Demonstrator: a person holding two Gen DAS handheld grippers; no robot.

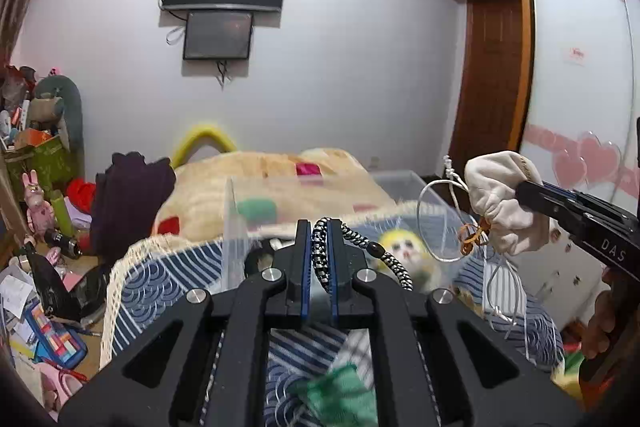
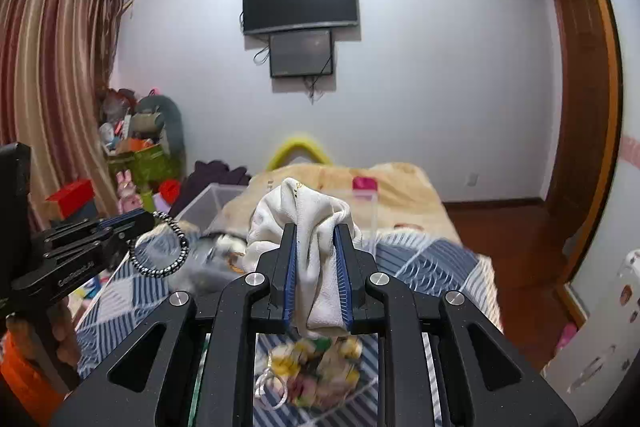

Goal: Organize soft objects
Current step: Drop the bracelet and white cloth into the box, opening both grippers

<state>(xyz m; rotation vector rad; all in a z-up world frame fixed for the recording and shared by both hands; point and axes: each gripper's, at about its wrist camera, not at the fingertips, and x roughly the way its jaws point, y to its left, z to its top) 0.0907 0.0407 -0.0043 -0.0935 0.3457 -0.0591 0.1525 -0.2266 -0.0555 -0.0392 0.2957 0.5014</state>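
In the left wrist view, the left tool [image 1: 320, 243] is clamped on a black-and-white braided cord [image 1: 320, 255], which loops out to the right of the fingers with a dark bead on it. Beyond the fingers stands a clear plastic box [image 1: 236, 211] on a bed covered by a blue-and-white patterned blanket [image 1: 160, 275]. A blurred doll face with yellow hair [image 1: 400, 247] shows through the box's near right side. At the right, the right tool [image 1: 524, 189] pinches a cream cloth pouch [image 1: 500, 203] held in the air near the box; white string [image 1: 436, 219] and an orange loop [image 1: 472, 235] hang from the pouch's lower left. A green cloth [image 1: 344, 395] lies blurred under the tool body, nearest of all. This view alone shows the cluttered floor at left.

In the right wrist view, the right tool [image 2: 316, 227] is closed on the cream pouch [image 2: 304, 219], whose wrinkled fabric bunches up above and between the fingers. At the left, the left tool [image 2: 150, 219] holds the braided cord [image 2: 160, 247], seen here as a hanging ring. The clear box [image 2: 204, 203] sits farther back on the bed, left of the pouch. Only this view shows a blurred heap of yellow and pink soft things [image 2: 312, 367] on the blanket [image 2: 424, 259] below the tool, and a clear bottle with a pink cap [image 2: 365, 203] standing behind the pouch.
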